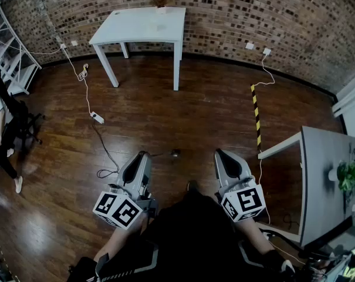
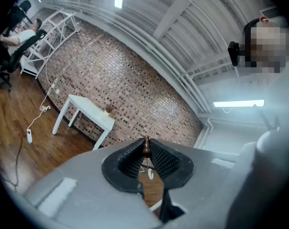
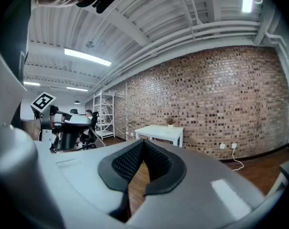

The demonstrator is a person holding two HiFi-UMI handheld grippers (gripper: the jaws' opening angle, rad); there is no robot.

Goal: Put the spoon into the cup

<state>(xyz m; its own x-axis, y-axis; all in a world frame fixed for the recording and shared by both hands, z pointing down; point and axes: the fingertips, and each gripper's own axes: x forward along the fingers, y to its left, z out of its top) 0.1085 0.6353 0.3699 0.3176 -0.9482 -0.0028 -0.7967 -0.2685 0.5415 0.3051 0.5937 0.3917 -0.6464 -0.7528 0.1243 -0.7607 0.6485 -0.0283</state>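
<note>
Both grippers are held level over a dark wooden floor. My left gripper (image 1: 144, 154) (image 2: 146, 142) is shut on a small brown spoon (image 2: 146, 147), whose rounded end sticks out between the ribbed pads at the jaw tips. In the head view the spoon (image 1: 175, 153) shows as a thin dark piece reaching right from the left jaw tips. My right gripper (image 1: 219, 153) (image 3: 143, 142) is shut, its pads meeting at the tips with nothing between them. I cannot make out a cup with certainty; a small white object (image 1: 332, 174) stands on the grey table at the right.
A white table (image 1: 143, 25) with a small plant stands against the brick wall ahead. A grey table (image 1: 324, 175) with a green plant is at my right. A cable and power strip (image 1: 97, 117) lie on the floor. A person (image 1: 1, 116) sits far left by a white rack (image 1: 10, 57).
</note>
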